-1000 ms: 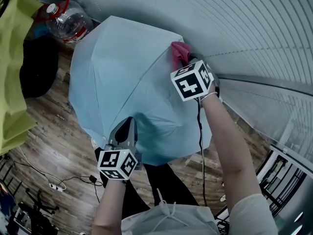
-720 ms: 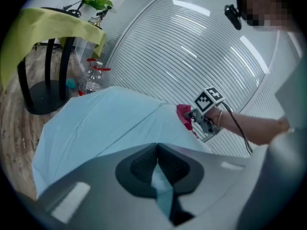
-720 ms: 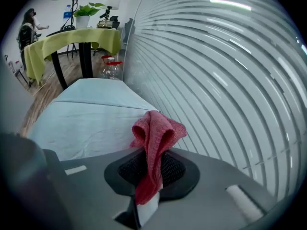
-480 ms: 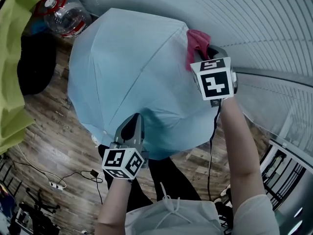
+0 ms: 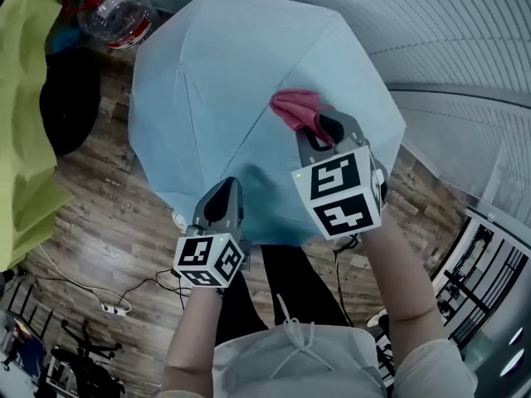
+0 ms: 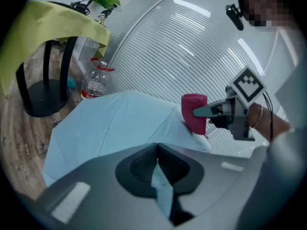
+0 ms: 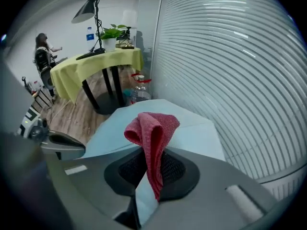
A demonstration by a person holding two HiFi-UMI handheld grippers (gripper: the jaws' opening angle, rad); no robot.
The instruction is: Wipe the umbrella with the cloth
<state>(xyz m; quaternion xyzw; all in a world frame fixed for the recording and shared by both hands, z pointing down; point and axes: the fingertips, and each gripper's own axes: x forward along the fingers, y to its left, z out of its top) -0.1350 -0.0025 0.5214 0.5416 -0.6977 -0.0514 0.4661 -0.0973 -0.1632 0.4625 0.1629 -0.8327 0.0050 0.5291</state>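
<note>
The open light-blue umbrella (image 5: 216, 81) fills the middle of the head view, canopy facing up. My left gripper (image 5: 224, 196) is shut on the near rim of the canopy; in the left gripper view a fold of blue fabric (image 6: 160, 186) sits pinched between its jaws (image 6: 156, 153). My right gripper (image 5: 325, 131) is shut on a red cloth (image 5: 294, 108), which rests on the canopy right of centre. In the right gripper view the cloth (image 7: 151, 128) bunches up over the jaws (image 7: 149, 164), with the umbrella (image 7: 196, 133) just beyond it.
A clear water bottle with a red cap (image 5: 112, 11) stands on the wooden floor behind the umbrella. A table under a yellow-green cloth (image 5: 21, 98) is at the left, with cables (image 5: 108, 305) on the floor. A ribbed glass wall (image 5: 448, 48) runs along the right.
My right gripper has drawn the red cloth from the canopy's far right edge back over the canopy toward me. The umbrella has shifted to the right. The left gripper keeps its hold on the rim.
</note>
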